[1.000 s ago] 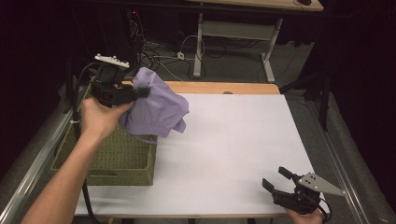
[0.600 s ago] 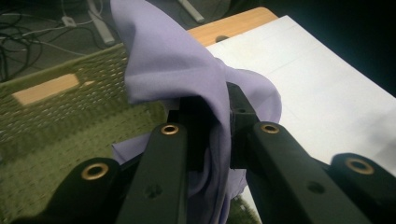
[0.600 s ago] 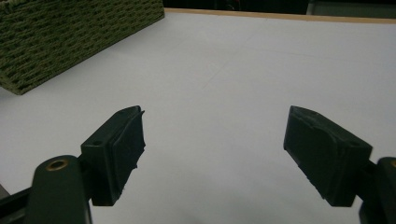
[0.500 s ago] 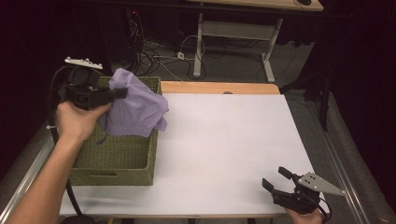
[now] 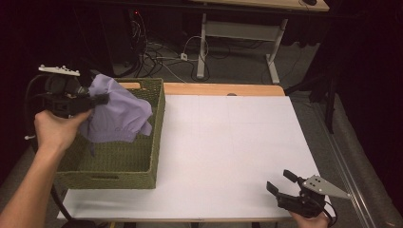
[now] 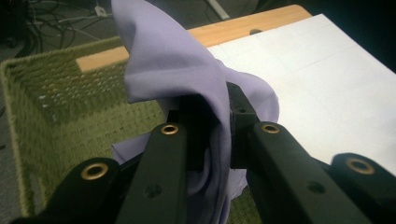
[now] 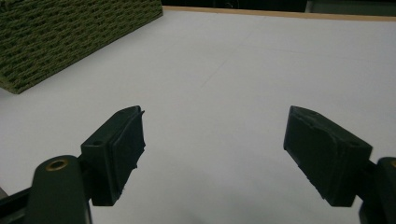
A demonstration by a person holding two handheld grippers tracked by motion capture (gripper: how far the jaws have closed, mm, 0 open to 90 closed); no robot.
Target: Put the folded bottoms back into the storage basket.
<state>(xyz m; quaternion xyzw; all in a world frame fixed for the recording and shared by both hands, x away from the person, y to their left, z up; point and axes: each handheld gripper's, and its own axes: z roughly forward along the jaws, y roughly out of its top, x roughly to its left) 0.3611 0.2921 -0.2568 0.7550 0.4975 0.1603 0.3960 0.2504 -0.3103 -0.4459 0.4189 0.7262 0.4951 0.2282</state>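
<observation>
A lilac cloth (image 5: 119, 114) hangs over the green woven basket (image 5: 142, 166) at the table's left, pinched by my left gripper (image 5: 102, 99), which is shut on its upper edge. In the left gripper view the cloth (image 6: 187, 79) drapes over and between the black jaws of that gripper (image 6: 215, 121), with the basket (image 6: 56, 107) below. My right gripper (image 5: 280, 183) rests near the table's front right edge, open with nothing between its fingers. In the right gripper view that gripper (image 7: 212, 149) stands wide apart over the white tabletop.
A white sheet (image 5: 237, 142) covers the table, with a wooden strip (image 5: 218, 89) along its far edge. The basket's corner (image 7: 70, 32) lies far left of the right gripper. Cables and a desk frame (image 5: 237, 33) stand on the floor behind the table.
My left gripper has carried the cloth leftward and a little down, from over the basket's right rim to above its inside. The right gripper has stayed put.
</observation>
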